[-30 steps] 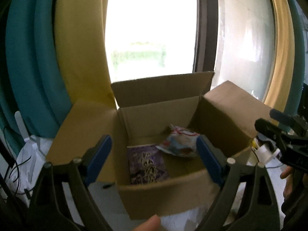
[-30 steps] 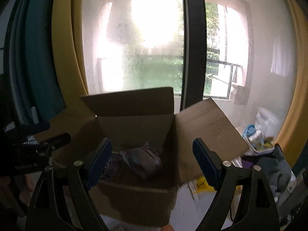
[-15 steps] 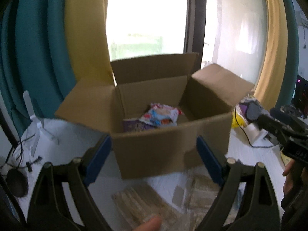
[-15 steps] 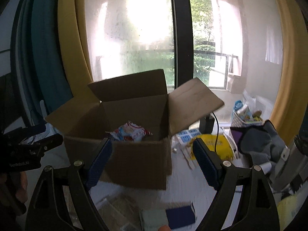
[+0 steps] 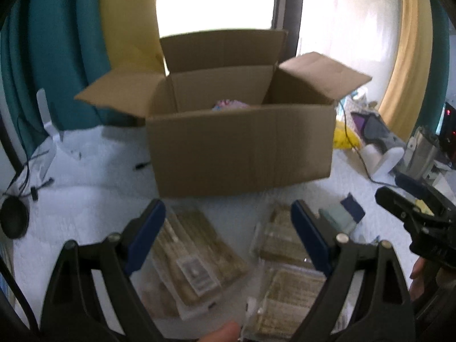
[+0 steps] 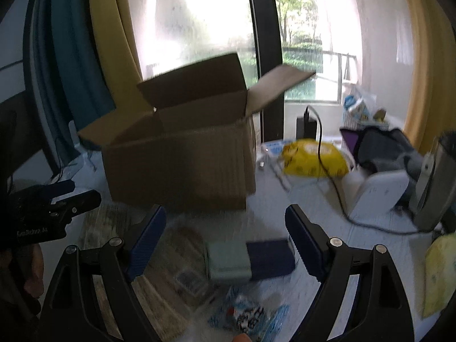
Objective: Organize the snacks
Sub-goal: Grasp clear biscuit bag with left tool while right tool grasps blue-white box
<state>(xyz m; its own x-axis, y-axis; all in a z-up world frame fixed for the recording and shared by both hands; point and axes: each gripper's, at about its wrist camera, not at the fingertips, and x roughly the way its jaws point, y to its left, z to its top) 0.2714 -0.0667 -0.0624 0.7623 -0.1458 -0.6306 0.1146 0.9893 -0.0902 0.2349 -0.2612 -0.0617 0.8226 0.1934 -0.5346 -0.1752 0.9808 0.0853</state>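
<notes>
On the left, the left gripper [image 5: 226, 228] hangs over the white table [image 5: 85, 199] with its jaws wide apart and empty, above clear packs of biscuits [image 5: 196, 253] lying flat in front of the cardboard box [image 5: 242, 148]. The box stands open, a bright wrapper [image 5: 228, 105] peeking over its rim. Further right, the right gripper [image 6: 223, 233], jaws also spread and empty, hovers above a pale green and navy packet [image 6: 248, 259], with a blue patterned snack bag [image 6: 250, 316] just nearer.

Your left gripper [image 5: 228, 235] is held level, jaws spread wide and empty. Your right gripper [image 6: 223, 232] is likewise spread and empty, alongside the left, both facing forward.
</notes>
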